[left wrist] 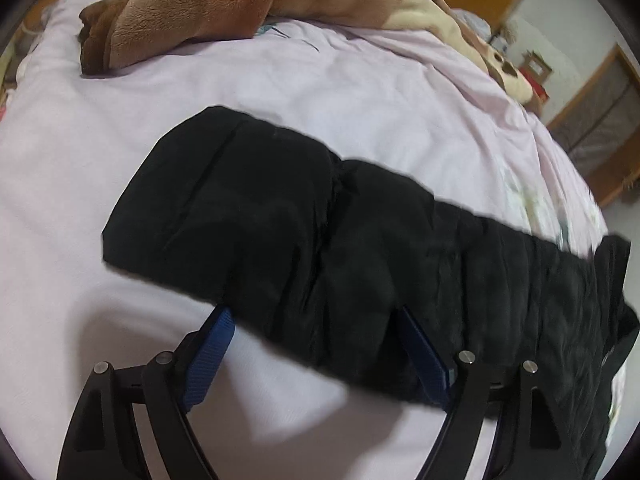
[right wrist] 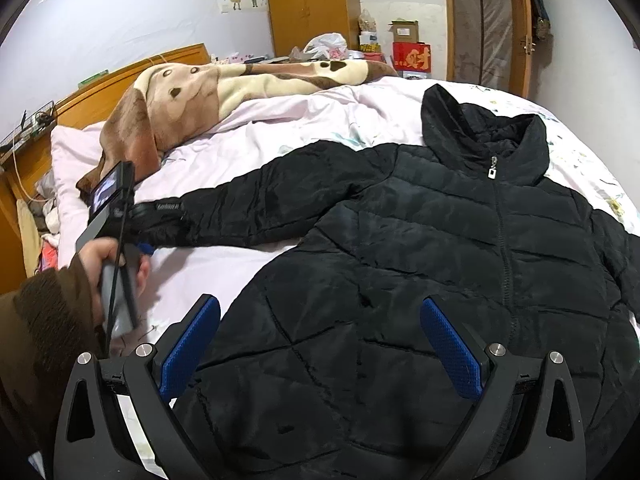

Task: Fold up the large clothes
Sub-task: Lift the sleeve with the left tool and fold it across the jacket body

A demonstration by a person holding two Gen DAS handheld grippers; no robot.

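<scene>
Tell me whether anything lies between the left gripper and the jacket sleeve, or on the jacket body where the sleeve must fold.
Nothing visible. The left gripper stands open right at the black sleeve, and the jacket front lies bare. The brown blanket sits apart, toward the headboard.

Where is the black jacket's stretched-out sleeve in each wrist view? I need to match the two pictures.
Left wrist view: the sleeve runs across the middle, its cuff upper left, lying between the open left tongs.
Right wrist view: the sleeve reaches left from the jacket's body, cuff at the left tongs by the person's hand.
Shared landmark: the brown and cream blanket beyond the cuff.
</scene>
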